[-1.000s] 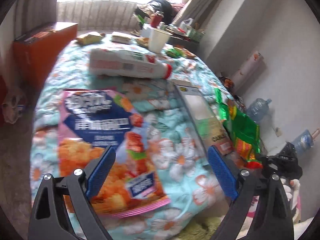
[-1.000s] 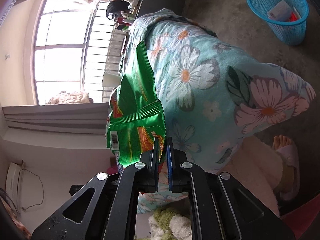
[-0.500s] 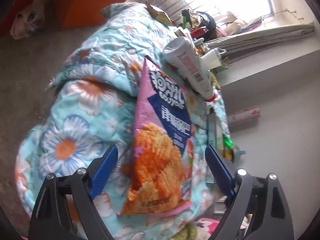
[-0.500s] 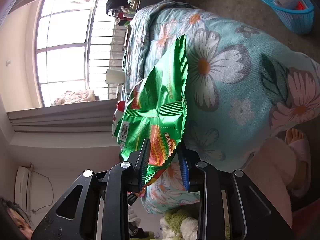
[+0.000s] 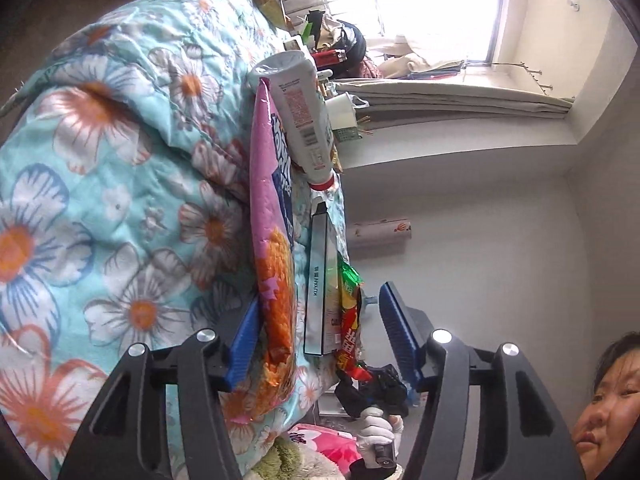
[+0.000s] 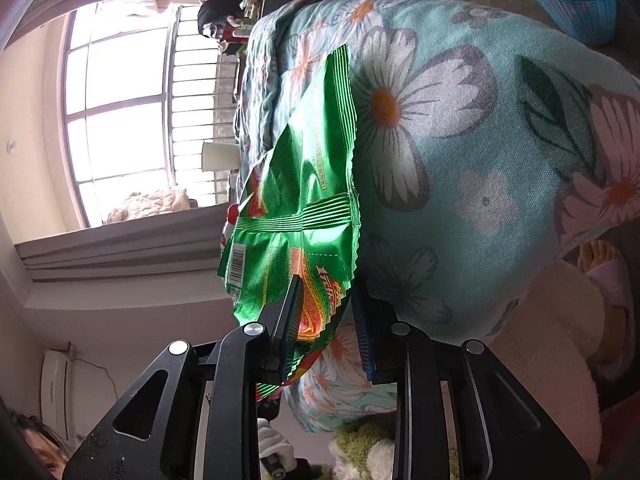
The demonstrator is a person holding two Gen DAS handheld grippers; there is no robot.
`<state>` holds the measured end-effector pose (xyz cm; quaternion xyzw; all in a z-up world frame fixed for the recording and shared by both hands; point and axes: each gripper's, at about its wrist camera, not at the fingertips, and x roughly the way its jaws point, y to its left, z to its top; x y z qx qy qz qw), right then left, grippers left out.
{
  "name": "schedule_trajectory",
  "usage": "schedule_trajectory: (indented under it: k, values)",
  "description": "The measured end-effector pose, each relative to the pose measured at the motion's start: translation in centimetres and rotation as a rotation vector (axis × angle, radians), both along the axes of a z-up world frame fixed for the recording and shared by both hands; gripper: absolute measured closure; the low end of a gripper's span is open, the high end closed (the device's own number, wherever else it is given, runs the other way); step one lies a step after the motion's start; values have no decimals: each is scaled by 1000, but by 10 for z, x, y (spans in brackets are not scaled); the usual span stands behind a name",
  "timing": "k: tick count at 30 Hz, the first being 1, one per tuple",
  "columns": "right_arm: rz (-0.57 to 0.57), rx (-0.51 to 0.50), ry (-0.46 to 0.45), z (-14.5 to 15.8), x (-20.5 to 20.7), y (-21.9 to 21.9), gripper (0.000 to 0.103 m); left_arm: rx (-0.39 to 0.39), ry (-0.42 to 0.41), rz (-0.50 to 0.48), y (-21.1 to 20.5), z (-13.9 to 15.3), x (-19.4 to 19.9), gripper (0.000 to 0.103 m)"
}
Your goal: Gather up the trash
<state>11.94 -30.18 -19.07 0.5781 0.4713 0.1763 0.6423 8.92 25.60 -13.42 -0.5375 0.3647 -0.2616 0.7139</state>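
A pink snack bag (image 5: pixel 272 280) lies on the flowered quilt (image 5: pixel 120 160), beside a silver box (image 5: pixel 320 280) and a white bottle (image 5: pixel 304 120). My left gripper (image 5: pixel 320 336) straddles the bag's near end and the box. Its jaws are closing: the left pad touches the bag's edge and the right pad stands apart. A green snack bag (image 6: pixel 304 200) has its lower corner between the closing jaws of my right gripper (image 6: pixel 326 320), with a slim gap at the right pad. That green bag (image 5: pixel 350 320) and the right gripper (image 5: pixel 372 388) also show in the left wrist view.
A blue basket (image 6: pixel 560 0) with some trash stands on the floor past the bed. A paper cup (image 6: pixel 218 156) and clutter sit near the window. A person's slippered foot (image 6: pixel 604 264) is beside the bed, and a gloved hand (image 5: pixel 376 432) holds the right gripper.
My left gripper rolled, sank to the bed's edge, and its jaws narrowed around the pink bag. The right jaws loosened from a tight pinch and now sit deeper over the green bag's corner.
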Motion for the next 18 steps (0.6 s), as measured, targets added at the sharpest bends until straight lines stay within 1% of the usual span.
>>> schedule_trajectory:
  k: [4, 7, 9, 10, 12, 15, 18]
  values:
    - [-6, 1, 7, -3, -5, -3, 86, 4, -13, -21, -13, 1, 3, 54]
    - [-13, 0, 14, -5, -10, -5, 91, 66, -7, -31, -27, 2, 10, 60]
    - [-19, 3, 14, -7, -14, -7, 93, 121, 2, -32, -35, 5, 15, 70]
    - [-22, 3, 13, -7, -16, -8, 93, 151, 3, -36, -39, 7, 17, 73]
    - [-28, 8, 11, -8, -20, -11, 95, 205, -5, -38, -45, 11, 20, 89]
    - [-35, 22, 5, -10, -29, -17, 98, 248, -25, -36, -50, 18, 21, 93]
    - [-42, 37, -17, -7, -37, -23, 98, 264, -56, -26, -51, 29, 16, 98]
